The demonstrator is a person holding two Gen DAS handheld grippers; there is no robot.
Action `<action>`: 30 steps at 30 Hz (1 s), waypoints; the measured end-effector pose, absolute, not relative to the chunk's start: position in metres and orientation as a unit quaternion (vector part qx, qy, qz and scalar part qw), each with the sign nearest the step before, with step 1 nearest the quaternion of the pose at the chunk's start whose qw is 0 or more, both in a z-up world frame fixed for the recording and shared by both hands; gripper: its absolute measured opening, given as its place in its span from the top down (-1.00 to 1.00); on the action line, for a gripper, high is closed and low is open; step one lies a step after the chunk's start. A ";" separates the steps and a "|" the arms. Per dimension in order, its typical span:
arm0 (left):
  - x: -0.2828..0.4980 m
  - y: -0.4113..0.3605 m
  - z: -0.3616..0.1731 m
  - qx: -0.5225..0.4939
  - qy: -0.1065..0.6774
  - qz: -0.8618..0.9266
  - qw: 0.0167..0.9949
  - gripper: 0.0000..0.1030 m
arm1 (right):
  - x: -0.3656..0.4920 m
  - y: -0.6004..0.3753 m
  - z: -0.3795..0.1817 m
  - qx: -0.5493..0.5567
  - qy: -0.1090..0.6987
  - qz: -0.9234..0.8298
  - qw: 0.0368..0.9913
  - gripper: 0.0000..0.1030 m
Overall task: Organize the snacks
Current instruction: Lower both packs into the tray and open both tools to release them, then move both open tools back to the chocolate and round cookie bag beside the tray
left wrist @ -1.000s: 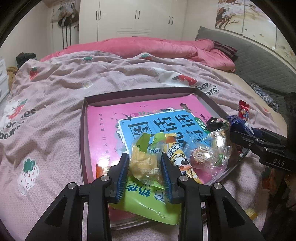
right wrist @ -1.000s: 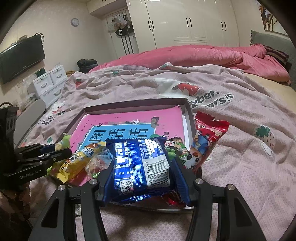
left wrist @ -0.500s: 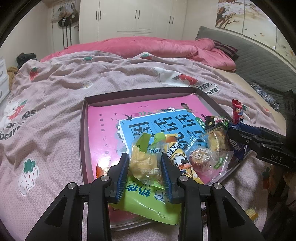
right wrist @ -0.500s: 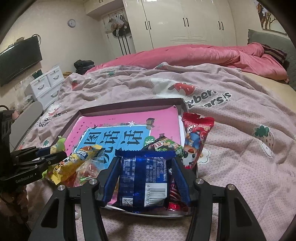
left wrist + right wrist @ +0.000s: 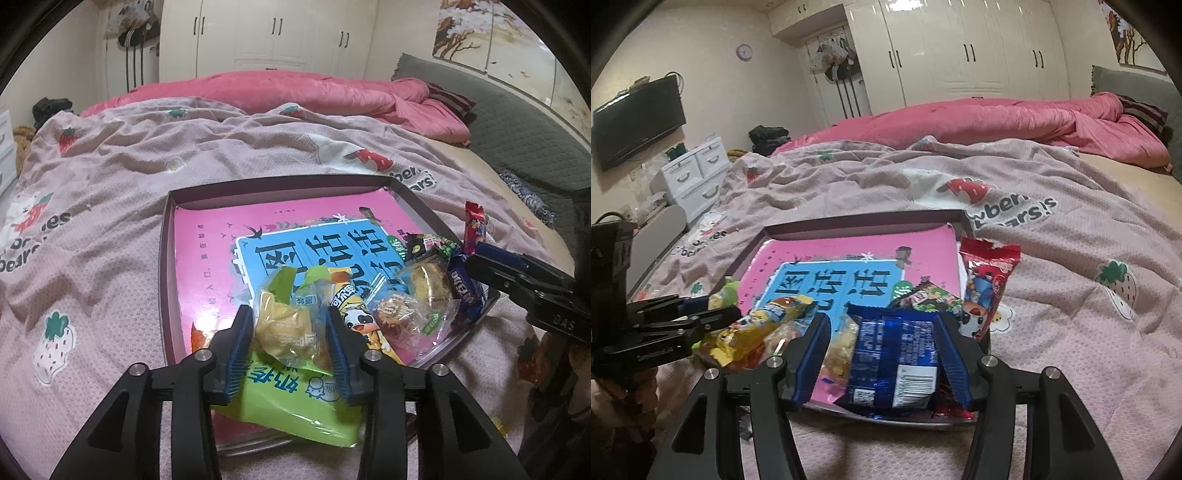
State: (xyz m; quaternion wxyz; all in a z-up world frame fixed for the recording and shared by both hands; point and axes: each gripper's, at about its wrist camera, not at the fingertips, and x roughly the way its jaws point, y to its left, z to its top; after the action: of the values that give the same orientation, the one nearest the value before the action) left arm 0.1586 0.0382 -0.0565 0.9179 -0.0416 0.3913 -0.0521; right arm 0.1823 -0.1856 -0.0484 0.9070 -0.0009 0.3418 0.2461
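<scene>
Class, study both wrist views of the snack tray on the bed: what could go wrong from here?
1. The left gripper is opening around the yellow pastry; it may slide off the green packet beneath.
2. The blue packet in the right gripper sits at the tray edge and might tumble onto the bed.

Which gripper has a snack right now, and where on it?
The right gripper pinches the blue packet across its sides. The left gripper jaws are opening around the yellow pastry packet, letting go.

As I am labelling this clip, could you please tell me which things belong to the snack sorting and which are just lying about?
Job: tray; yellow pastry between the opening left gripper; blue packet in the right gripper; red packet.

Lying about: pink quilt; television; white drawers.
</scene>
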 end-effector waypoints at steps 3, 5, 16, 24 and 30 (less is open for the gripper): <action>0.157 0.038 -0.054 -0.043 0.391 -0.053 0.918 -0.01 | 0.178 -0.184 -0.046 -0.006 0.340 0.250 0.907 -0.12; 0.156 0.038 -0.053 -0.046 0.392 -0.054 0.917 -0.10 | 0.175 -0.183 -0.044 -0.006 0.340 0.252 0.906 -0.12; 0.141 0.037 -0.032 -0.049 0.380 -0.061 0.922 -0.45 | 0.147 -0.192 -0.029 0.012 0.343 0.263 0.902 -0.21; 0.117 0.031 -0.020 -0.053 0.383 -0.080 0.919 -0.45 | 0.124 -0.189 -0.030 0.018 0.371 0.272 0.888 -0.27; 0.098 0.019 -0.024 -0.056 0.409 -0.102 0.905 -0.45 | 0.102 -0.187 -0.046 0.024 0.432 0.278 0.857 -0.27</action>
State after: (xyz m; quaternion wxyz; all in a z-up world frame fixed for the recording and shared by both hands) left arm 0.0980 0.0189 -0.0245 0.9049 -0.0556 0.4093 -0.1025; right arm 0.1022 -0.1873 -0.0455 0.8574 0.0242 0.4322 0.2782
